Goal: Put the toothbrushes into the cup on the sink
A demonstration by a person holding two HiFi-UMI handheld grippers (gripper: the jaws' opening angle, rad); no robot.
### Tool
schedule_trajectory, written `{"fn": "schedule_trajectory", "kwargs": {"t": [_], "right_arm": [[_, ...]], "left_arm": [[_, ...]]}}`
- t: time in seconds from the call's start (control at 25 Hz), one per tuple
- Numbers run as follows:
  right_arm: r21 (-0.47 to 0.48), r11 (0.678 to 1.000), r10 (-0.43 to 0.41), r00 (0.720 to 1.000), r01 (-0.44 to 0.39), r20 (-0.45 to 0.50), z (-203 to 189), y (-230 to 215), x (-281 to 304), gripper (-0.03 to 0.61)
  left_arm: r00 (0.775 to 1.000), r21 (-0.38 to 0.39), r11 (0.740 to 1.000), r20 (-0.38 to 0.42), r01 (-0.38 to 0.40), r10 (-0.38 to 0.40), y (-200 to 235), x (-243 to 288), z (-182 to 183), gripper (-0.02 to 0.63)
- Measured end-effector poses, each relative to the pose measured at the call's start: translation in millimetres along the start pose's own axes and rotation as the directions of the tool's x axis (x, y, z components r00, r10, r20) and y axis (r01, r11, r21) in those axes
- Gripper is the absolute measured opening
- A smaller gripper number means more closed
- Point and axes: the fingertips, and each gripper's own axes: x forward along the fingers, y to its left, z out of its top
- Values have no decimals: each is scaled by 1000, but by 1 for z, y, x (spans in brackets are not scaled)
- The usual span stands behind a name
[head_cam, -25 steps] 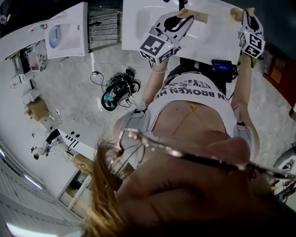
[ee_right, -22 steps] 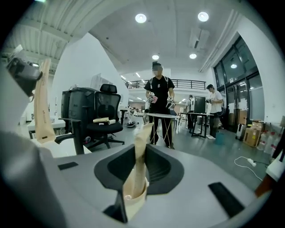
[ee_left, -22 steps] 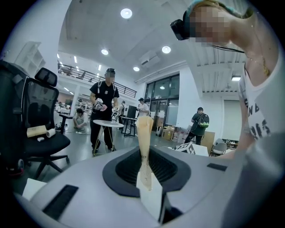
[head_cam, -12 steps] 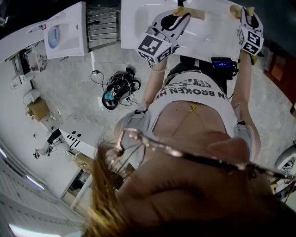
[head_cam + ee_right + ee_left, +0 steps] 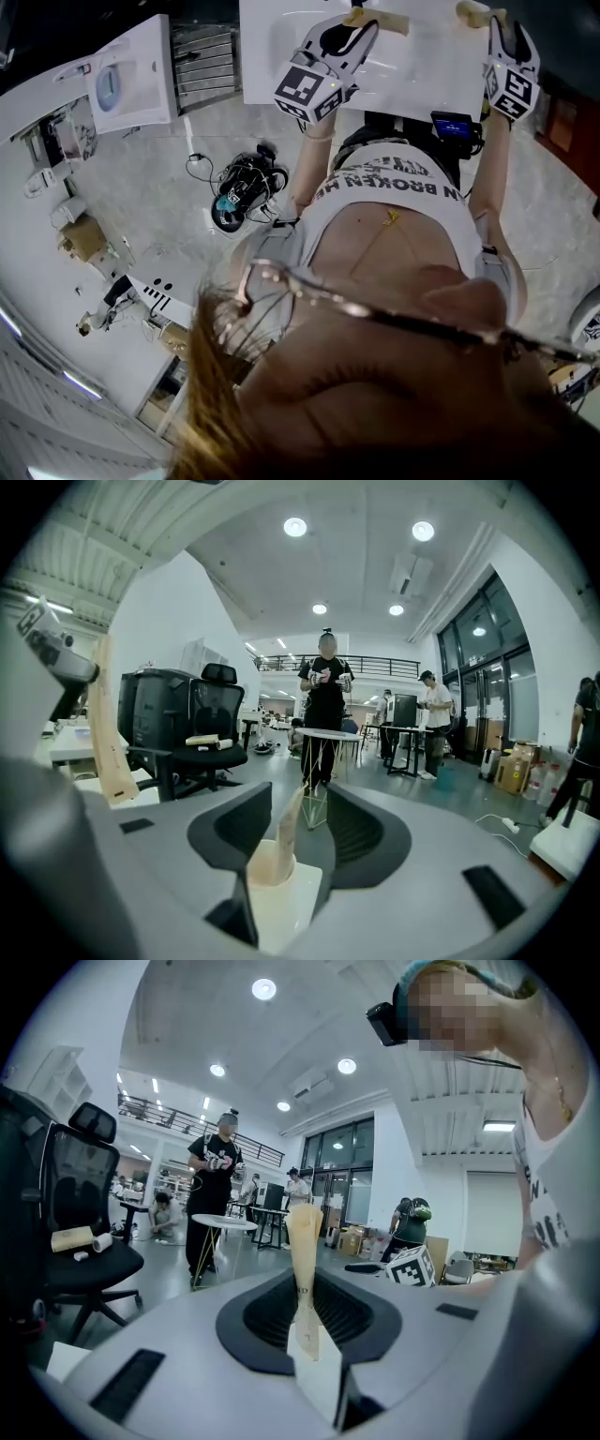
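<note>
Toothbrush pinched mid-handle in left tongs looks light, stiff; right tongs, just opening wide, leave second toothbrush loose between them.

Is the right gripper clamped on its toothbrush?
No, the right gripper has jaws that stand wide apart, having just been opening, and the toothbrush merely leans between them, unclamped.

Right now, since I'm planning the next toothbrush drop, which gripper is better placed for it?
Left, probably. The left gripper is shut on an upright toothbrush at the sink. The right gripper has just been opening its jaws; its leaning toothbrush stands loose between them, so it has no grip.
</note>
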Motion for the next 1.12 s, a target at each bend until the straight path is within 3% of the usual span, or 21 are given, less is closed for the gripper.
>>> {"fn": "schedule_trajectory", "kwargs": {"t": [0.68,1.12], "right_arm": [[64,997,33,999,-34,18,14,22,-43,173],[70,997,-19,1000,19,-4,5,-8,-86,173]], "left_arm": [[996,27,995,-5,93,-93,4,34,6,63],[977,58,976,-27,212,-211,-29,105,7,63]]}}
